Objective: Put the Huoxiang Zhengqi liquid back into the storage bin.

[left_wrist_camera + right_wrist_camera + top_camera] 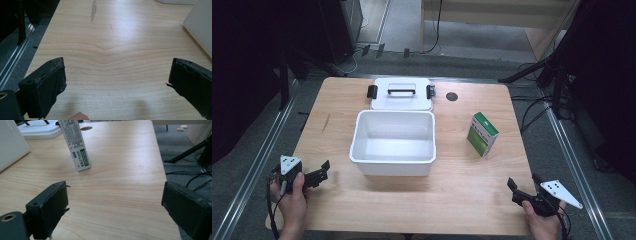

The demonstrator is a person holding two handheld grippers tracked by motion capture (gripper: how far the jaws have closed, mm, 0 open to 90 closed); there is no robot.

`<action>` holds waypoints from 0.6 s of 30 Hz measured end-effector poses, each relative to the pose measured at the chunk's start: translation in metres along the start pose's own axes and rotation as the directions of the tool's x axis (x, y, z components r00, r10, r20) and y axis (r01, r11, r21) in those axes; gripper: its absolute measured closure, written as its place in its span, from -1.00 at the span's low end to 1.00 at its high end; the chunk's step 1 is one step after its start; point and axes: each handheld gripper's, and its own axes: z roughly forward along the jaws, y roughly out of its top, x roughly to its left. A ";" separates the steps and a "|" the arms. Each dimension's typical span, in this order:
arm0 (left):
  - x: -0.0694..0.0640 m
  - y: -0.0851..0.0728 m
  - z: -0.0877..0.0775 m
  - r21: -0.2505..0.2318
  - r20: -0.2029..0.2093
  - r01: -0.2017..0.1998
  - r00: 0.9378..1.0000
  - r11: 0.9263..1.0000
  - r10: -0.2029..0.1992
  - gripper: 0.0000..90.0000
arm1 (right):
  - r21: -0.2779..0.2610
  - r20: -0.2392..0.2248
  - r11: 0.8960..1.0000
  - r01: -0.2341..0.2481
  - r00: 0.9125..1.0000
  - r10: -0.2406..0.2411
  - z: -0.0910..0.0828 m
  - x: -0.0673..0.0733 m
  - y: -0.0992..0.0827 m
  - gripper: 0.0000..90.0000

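Both tools, left tool (323, 169) and right tool (523, 184), gape wide and empty over the grained wooden bench (337, 105); glossy rectangular tub (393, 160), cardboard box (482, 133) upright.

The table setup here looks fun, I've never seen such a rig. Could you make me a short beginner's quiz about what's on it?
1. True or false: the white box in the middle of the table has its lid on.
2. Which gripper is nearer the green and white carton? A) left gripper B) right gripper
3. Fill in: the lid with the black handle lies just ____ the box, on the side away from the person.

Key
1. False: the box is open and looks empty.
2. B; the carton stands upright to the box's right, and both grippers are open, holding nothing.
3. Behind.
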 end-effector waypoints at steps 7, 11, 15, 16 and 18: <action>0.000 0.000 0.000 -0.001 0.005 0.001 1.000 1.000 -0.001 -0.96 | 0.104 -0.018 0.992 0.068 0.998 -0.067 0.005 0.006 0.005 -0.72; 0.000 0.000 0.000 -0.002 0.005 0.002 1.000 1.000 -0.002 -0.96 | 0.151 -0.036 0.983 0.109 0.994 -0.105 0.008 0.013 0.014 -0.70; 0.000 0.000 0.000 0.000 0.007 0.002 1.000 1.000 -0.002 -0.96 | 0.210 -0.058 0.966 0.148 0.989 -0.139 0.015 0.019 0.027 -0.69; 0.000 0.000 0.000 0.000 0.007 0.002 1.000 1.000 -0.002 -0.96 | 0.230 -0.061 0.961 0.156 0.987 -0.146 0.017 0.021 0.030 -0.69; 0.000 0.000 0.000 0.004 0.007 -0.001 1.000 1.000 0.001 -0.96 | 0.266 -0.072 0.945 0.189 0.982 -0.176 0.023 0.025 0.037 -0.68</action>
